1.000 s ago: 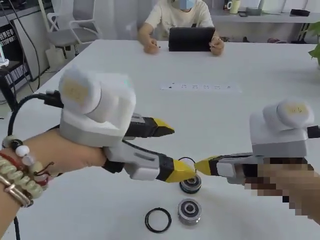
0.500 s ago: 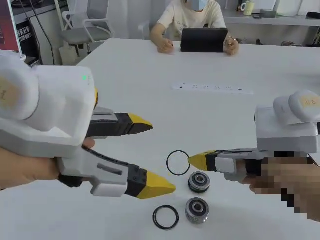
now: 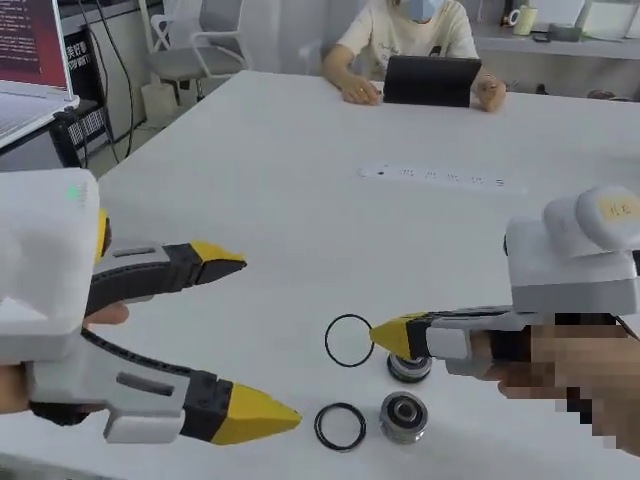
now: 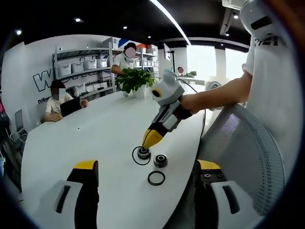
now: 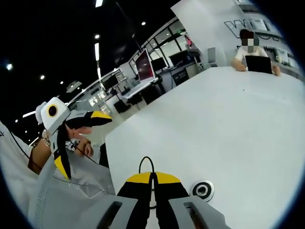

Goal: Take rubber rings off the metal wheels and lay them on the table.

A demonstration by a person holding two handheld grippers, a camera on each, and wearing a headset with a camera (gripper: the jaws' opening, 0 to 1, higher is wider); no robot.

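Observation:
My right gripper (image 3: 374,336) is shut on a thin black rubber ring (image 3: 349,340), which hangs from its yellow tip just left of a metal wheel (image 3: 408,369). A second wheel (image 3: 403,416) stands nearer me, with another black ring (image 3: 340,426) flat on the table beside it. My left gripper (image 3: 268,338) is open wide at the left, apart from all of these. In the right gripper view the held ring (image 5: 147,165) loops up from the shut jaws (image 5: 152,177), with a wheel (image 5: 202,190) to the right. The left gripper view shows both wheels (image 4: 160,160) and the lying ring (image 4: 156,178).
The white table (image 3: 300,180) stretches far ahead. A flat white strip (image 3: 440,178) lies on it beyond the wheels. A person with a dark tablet (image 3: 430,80) sits at the far end. A laptop (image 3: 30,60) and office chairs (image 3: 195,50) stand at the left.
My left gripper has drawn back to the left and toward me, away from the wheel and the right gripper's tip. The right gripper keeps hold of the ring.

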